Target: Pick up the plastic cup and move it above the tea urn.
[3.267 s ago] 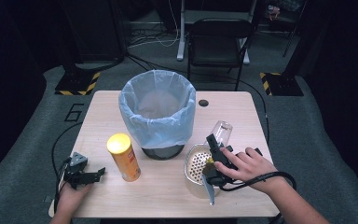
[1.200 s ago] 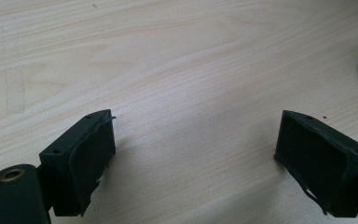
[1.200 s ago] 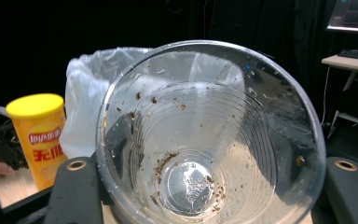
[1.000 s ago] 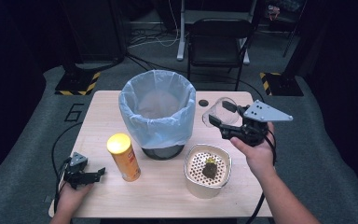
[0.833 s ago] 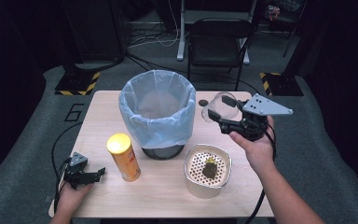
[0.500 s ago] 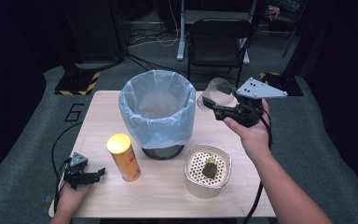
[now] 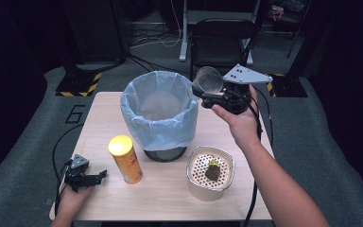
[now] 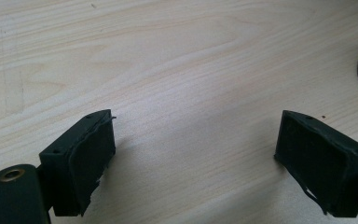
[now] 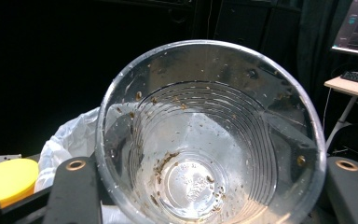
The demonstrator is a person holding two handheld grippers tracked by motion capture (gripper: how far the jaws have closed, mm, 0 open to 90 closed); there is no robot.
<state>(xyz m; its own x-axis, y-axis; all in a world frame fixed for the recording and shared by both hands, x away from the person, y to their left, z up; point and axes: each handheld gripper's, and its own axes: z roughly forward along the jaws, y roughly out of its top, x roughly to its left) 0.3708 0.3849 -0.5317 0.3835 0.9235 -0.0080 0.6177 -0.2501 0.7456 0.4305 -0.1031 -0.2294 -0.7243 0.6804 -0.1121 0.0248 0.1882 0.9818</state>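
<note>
The table (image 7: pixel 170 198) is pale wood with a fine grain. On it, the bin (image 7: pixel 159 153) is black, lined with a light blue bag (image 7: pixel 158 118). To the near left, the can (image 7: pixel 125 158) is yellow with a red and orange label. To the near right, the strainer (image 7: pixel 210 172) is cream, dotted with small holes, holding a dark brown clump (image 7: pixel 212 170). The cup (image 9: pixel 209 135) is clear, speckled with brown bits. Both grippers are black: left gripper (image 7: pixel 101 174), right gripper (image 7: pixel 199 92). The floor (image 7: pixel 23 156) is grey, with a yellow and black striped strip (image 7: pixel 78 84) at the far left.

Clear glossy plastic cup (image 9: pixel 209 135), ridged
</note>
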